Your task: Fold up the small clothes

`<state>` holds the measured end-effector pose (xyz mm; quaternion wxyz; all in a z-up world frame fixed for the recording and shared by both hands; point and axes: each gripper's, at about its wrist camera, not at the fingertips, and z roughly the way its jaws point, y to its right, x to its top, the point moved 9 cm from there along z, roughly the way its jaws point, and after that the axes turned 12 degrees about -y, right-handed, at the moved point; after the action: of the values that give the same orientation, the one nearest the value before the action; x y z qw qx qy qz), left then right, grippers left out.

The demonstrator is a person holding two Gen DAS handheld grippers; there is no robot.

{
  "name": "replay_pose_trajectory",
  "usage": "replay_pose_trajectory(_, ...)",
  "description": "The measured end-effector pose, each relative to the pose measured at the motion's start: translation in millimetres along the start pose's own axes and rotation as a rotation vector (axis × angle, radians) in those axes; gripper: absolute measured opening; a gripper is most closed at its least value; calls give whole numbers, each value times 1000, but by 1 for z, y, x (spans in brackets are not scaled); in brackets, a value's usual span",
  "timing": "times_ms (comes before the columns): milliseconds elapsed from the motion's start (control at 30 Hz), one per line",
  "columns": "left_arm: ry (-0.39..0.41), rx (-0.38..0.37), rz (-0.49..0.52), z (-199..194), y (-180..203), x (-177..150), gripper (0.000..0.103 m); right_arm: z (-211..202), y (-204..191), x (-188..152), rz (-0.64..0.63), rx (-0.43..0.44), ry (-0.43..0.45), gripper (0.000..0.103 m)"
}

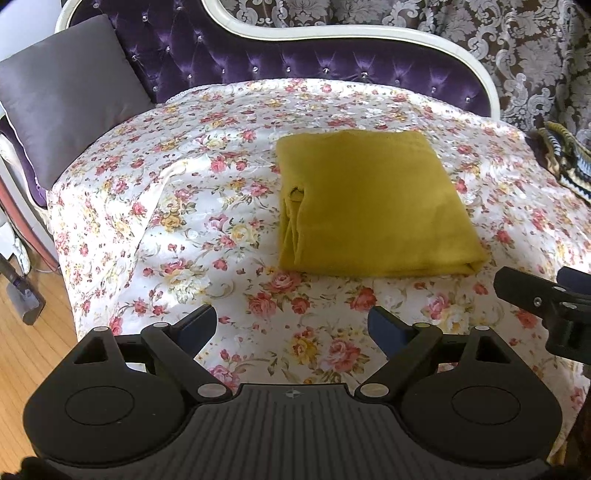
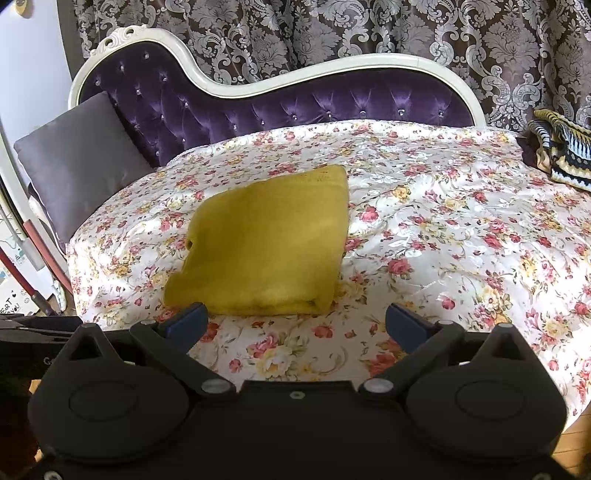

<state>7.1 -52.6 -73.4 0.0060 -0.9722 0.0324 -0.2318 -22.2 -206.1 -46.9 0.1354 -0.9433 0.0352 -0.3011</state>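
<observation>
A mustard-yellow garment (image 1: pixel 373 206) lies folded into a flat rectangle on the floral bedspread (image 1: pixel 207 221). It also shows in the right wrist view (image 2: pixel 269 247), left of centre. My left gripper (image 1: pixel 293 325) is open and empty, held above the spread just short of the garment's near edge. My right gripper (image 2: pixel 295 323) is open and empty, close to the garment's near edge. The right gripper also shows at the right edge of the left wrist view (image 1: pixel 546 295).
A grey cushion (image 1: pixel 62 99) leans at the left end against the purple tufted backrest (image 1: pixel 295 62). A striped knitted cloth (image 2: pixel 561 147) lies at the far right. Wooden floor (image 1: pixel 26 350) is at the left, patterned curtains (image 2: pixel 332 33) behind.
</observation>
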Motion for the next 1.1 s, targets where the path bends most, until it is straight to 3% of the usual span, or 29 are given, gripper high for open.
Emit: replay_pose_trajectory(1100, -21, -16, 0, 3, 5, -2, 89, 5, -4, 2, -6, 23, -7, 102)
